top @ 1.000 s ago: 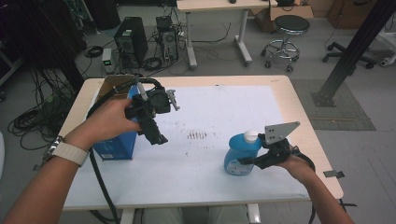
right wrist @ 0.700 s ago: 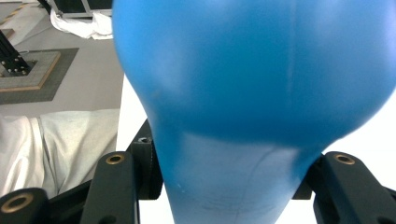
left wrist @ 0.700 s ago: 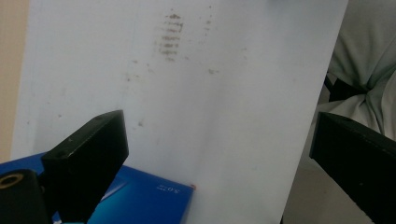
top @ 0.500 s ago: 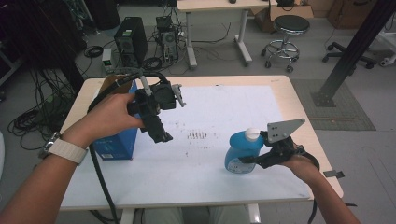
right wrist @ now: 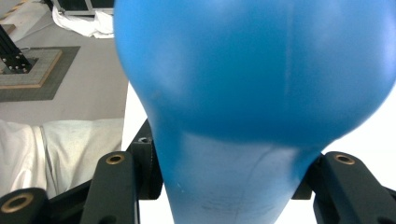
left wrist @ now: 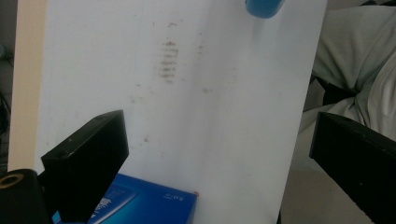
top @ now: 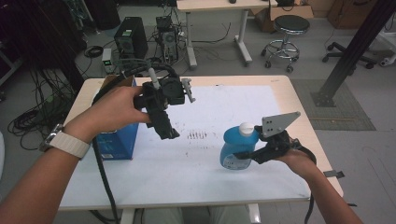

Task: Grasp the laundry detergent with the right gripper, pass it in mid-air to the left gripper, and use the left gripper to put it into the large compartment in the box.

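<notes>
Whiteboard sheeting (top: 196, 158) covers most of the light wooden table (top: 306, 121), and a patch of short dark marks (top: 196, 136) is seen near its middle, between the two grippers. A blue cardboard box (top: 116, 144) stands at the table's left side, just below the raised left hand, and its corner is seen under the jaws in the left gripper view (left wrist: 140, 205). Nothing lies between the box and the bottle except the marked sheet.

The blue plastic bottle (top: 236, 149) is stood upright on the sheet at the right of the table, near its front edge. A rounded, glossy body is shown, narrowed at the waist, topped by a white cap (top: 246, 128), with a pale label low on its front.

The right gripper (top: 247, 156) is clamped about the bottle's narrow waist, a jaw pressed on each side (right wrist: 233, 186). The left gripper (top: 168, 133) is held above the table, jaws spread wide and empty.
</notes>
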The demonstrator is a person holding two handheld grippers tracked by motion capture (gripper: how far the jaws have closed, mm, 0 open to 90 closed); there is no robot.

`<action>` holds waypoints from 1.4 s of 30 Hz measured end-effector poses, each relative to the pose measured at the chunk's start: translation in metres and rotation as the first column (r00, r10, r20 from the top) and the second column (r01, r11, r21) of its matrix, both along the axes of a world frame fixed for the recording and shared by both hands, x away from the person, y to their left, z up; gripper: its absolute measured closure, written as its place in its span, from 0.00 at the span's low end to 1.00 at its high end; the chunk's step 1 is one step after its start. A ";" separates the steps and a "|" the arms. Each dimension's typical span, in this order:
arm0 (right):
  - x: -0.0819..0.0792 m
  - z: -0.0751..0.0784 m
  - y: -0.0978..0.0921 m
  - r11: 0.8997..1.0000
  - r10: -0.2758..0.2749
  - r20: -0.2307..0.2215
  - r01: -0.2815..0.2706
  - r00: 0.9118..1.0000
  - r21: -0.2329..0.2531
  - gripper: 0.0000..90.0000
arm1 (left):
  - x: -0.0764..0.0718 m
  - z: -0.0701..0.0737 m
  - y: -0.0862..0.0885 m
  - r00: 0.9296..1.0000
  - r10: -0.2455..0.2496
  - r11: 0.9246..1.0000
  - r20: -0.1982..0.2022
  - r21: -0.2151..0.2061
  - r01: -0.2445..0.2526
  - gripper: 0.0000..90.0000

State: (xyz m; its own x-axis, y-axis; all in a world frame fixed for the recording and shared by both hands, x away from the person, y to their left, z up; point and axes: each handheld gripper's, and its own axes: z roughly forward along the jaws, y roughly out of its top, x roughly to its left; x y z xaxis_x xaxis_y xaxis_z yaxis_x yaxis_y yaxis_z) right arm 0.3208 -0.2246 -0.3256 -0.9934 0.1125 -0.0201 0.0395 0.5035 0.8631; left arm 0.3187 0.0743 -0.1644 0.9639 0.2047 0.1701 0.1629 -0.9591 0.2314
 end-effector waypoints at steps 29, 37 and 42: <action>0.009 0.022 0.054 0.996 0.085 0.026 -0.084 0.996 -0.029 0.50 | -0.006 -0.002 -0.039 0.995 -0.091 0.996 -0.043 0.004 0.091 0.06; 0.010 0.021 0.068 0.994 0.105 0.024 -0.104 0.994 -0.045 0.50 | -0.006 -0.004 -0.043 0.993 -0.102 0.995 -0.063 -0.006 0.101 0.06; 0.010 0.021 0.075 0.992 0.116 0.026 -0.115 0.993 -0.048 0.50 | -0.007 -0.004 -0.045 0.992 -0.108 0.994 -0.070 -0.014 0.108 0.06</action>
State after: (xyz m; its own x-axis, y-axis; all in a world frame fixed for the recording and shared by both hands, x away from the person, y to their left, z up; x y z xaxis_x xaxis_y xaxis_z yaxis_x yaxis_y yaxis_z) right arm 0.3306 -0.1496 -0.3044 -0.9987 -0.0048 -0.0514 -0.0458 0.5426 0.8387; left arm 0.3118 0.0292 -0.1685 0.9900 0.1000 0.0991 0.0747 -0.9698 0.2323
